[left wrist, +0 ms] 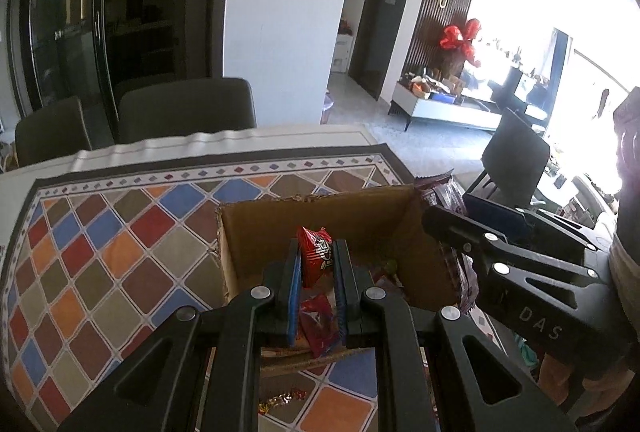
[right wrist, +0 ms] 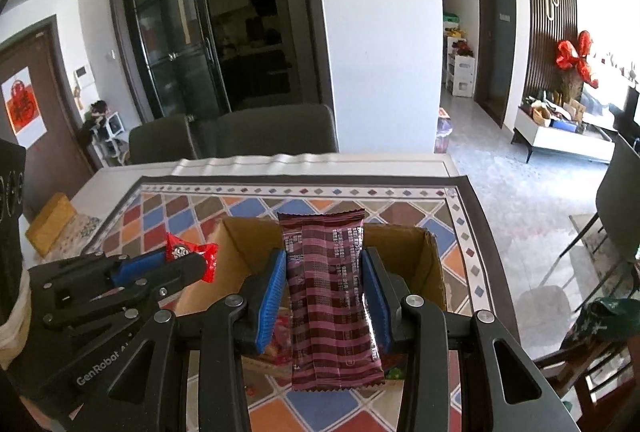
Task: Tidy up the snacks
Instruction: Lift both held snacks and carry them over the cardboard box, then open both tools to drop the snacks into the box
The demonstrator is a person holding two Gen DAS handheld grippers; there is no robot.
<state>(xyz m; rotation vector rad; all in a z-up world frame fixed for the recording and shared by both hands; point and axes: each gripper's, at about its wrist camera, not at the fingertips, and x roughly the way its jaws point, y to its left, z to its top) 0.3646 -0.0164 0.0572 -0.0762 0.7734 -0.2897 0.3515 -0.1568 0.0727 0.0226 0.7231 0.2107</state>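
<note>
My left gripper (left wrist: 316, 264) is shut on a small red snack packet (left wrist: 316, 256) and holds it over the open cardboard box (left wrist: 320, 216). It also shows in the right wrist view (right wrist: 188, 256), at the box's left. My right gripper (right wrist: 326, 276) is shut on a long maroon striped snack wrapper (right wrist: 332, 296) above the same box (right wrist: 424, 264). In the left wrist view the right gripper (left wrist: 460, 216) sits at the box's right edge. More snacks (left wrist: 320, 324) lie inside the box.
The box stands on a table with a colourful diamond-pattern cloth (left wrist: 100, 252). Dark chairs (left wrist: 188, 108) stand at the far side. A small wrapped candy (left wrist: 276, 402) lies on the cloth near me. A yellow box (right wrist: 50, 224) sits at the table's left.
</note>
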